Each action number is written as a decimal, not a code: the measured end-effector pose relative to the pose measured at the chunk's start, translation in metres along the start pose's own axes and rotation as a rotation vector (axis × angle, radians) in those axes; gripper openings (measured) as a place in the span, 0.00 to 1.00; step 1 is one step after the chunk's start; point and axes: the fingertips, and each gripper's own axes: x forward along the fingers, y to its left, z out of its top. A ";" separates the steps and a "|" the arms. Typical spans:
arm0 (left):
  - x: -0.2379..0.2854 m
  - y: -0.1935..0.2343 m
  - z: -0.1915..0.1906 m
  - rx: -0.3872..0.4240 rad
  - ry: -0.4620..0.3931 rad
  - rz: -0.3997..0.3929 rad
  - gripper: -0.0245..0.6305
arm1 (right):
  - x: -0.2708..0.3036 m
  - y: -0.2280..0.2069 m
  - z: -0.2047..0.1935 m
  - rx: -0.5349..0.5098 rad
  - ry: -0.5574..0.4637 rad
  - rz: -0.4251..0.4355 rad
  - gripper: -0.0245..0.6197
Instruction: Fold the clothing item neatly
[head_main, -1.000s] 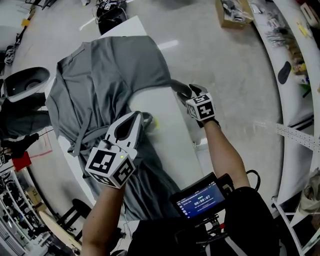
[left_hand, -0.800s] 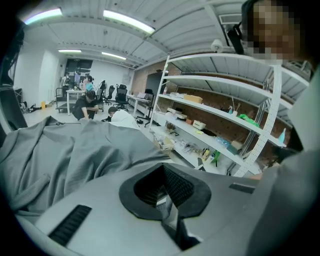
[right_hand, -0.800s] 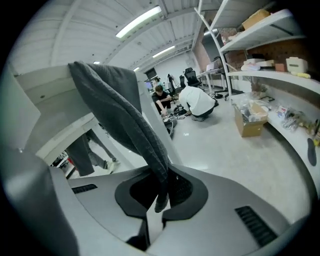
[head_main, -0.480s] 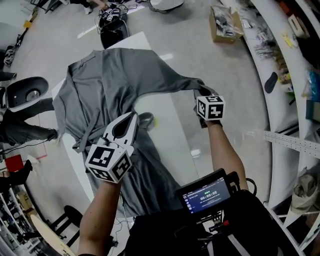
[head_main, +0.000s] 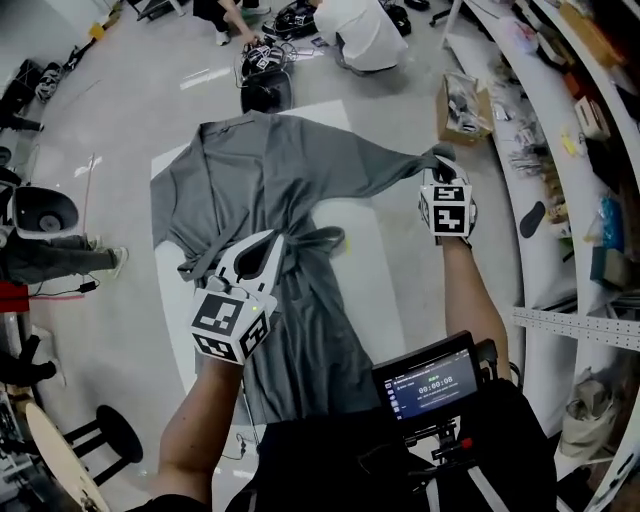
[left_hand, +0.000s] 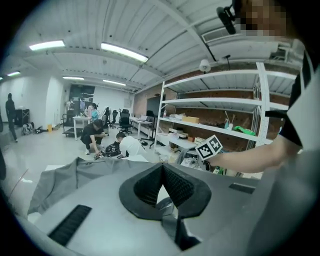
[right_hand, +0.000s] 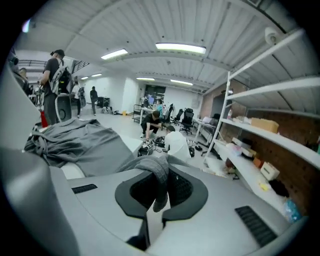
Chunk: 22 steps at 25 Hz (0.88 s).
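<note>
A grey robe-like garment (head_main: 250, 180) lies spread along a white table (head_main: 370, 270), collar at the far end. My right gripper (head_main: 440, 160) is shut on the end of its right sleeve (head_main: 395, 160) and holds that sleeve stretched out past the table's right edge. In the right gripper view the bunched cuff (right_hand: 157, 172) is pinched between the pads. My left gripper (head_main: 277, 240) is shut at the waist, where the belt (head_main: 325, 237) and folds gather at its tip. In the left gripper view the pads (left_hand: 172, 182) meet, with grey cloth (left_hand: 55, 175) below and to the left.
Two people crouch by a black bag (head_main: 265, 90) beyond the table's far end. A cardboard box (head_main: 462, 95) and long white shelves (head_main: 560, 120) run along the right. A stool (head_main: 110, 435) stands at the lower left. A small screen (head_main: 425, 380) hangs at my chest.
My right gripper has closed on the sleeve end and carried it out to the right, so the sleeve now lies straight. The left gripper stays at the waist.
</note>
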 end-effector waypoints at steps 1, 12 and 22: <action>-0.007 0.005 -0.002 -0.006 -0.009 0.001 0.02 | -0.004 0.008 0.017 -0.038 -0.016 -0.002 0.06; -0.101 0.109 -0.017 -0.059 -0.091 0.085 0.02 | 0.004 0.199 0.145 -0.296 -0.088 0.122 0.06; -0.172 0.198 -0.065 -0.211 -0.109 0.194 0.02 | 0.030 0.388 0.196 -0.451 -0.128 0.294 0.06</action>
